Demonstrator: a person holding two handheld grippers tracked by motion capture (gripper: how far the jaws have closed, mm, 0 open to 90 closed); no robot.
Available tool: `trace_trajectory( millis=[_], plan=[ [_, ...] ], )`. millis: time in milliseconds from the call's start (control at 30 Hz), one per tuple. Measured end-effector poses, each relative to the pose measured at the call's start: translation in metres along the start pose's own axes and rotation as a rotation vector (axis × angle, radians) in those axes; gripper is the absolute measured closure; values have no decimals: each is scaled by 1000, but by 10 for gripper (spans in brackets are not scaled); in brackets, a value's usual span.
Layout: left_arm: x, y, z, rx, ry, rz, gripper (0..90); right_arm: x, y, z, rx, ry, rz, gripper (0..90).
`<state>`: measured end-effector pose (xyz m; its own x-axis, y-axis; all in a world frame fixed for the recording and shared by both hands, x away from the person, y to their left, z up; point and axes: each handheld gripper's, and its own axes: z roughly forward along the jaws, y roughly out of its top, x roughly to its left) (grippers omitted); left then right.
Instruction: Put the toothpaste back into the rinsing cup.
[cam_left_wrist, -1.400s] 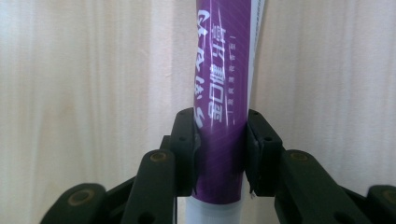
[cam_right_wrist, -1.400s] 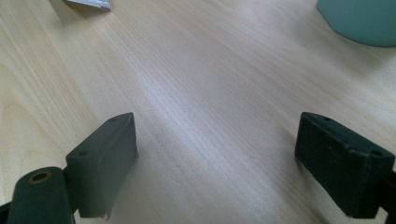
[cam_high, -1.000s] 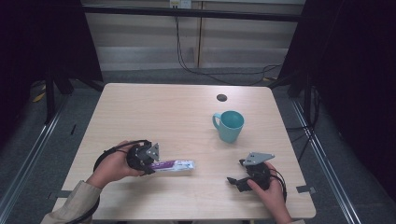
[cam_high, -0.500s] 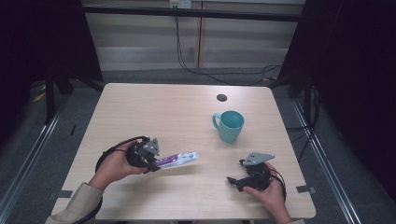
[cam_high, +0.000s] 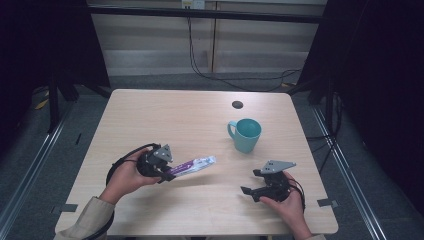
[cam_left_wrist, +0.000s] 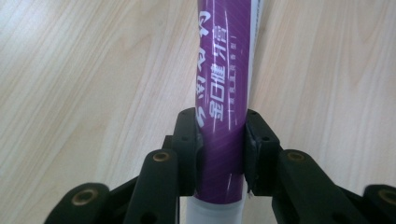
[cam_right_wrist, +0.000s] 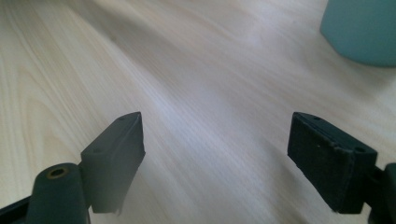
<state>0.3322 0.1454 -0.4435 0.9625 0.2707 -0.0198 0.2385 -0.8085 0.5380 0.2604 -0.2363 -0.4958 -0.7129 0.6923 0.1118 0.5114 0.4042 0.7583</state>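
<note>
In the high view the left gripper (cam_high: 167, 170) sits at about seven o'clock on the table (cam_high: 165, 115), clenched on a purple tube (cam_high: 192, 165) that juts from its jaws toward three o'clock, tilted slightly up off the wood. The left gripper view shows the two black pads pressed on either side of the purple tube (cam_left_wrist: 224, 93) near its white end, the printed body running straight away from the claw toward twelve o'clock. The right gripper (cam_high: 252, 184) rests near five o'clock, its jaws spread with nothing between them, having just been closing a little. A teal mug (cam_high: 245, 135) stands at about one o'clock from it.
</note>
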Motion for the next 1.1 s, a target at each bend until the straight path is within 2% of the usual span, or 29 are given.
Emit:
trace_trajectory(
  millis=[100, 200, 433, 633, 833, 967, 1100],
  plan=[
    [-1, 5, -2, -24, 8, -8, 703, 0, 6, -2, -31, 24, 25, 190],
    [-1, 10, -1, -55, 0, -32, 703, 2, 11, -4, -54, 43, 42, 195],
    [-4, 19, 1, -92, -3, -39, 705, 6, 24, -2, -92, 83, 70, 209],
    [-5, 26, 1, -138, 16, -51, 707, 7, 36, 0, -132, 113, 94, 227],
    [-7, 32, 4, -157, 9, -59, 707, 9, 49, 4, -182, 160, 128, 252],
    [-7, 34, 6, -199, 1, -85, 707, 10, 54, 7, -197, 176, 138, 258],
    [-8, 37, 8, -207, 0, -84, 707, 11, 58, 12, -221, 207, 155, 271]
  ],
)
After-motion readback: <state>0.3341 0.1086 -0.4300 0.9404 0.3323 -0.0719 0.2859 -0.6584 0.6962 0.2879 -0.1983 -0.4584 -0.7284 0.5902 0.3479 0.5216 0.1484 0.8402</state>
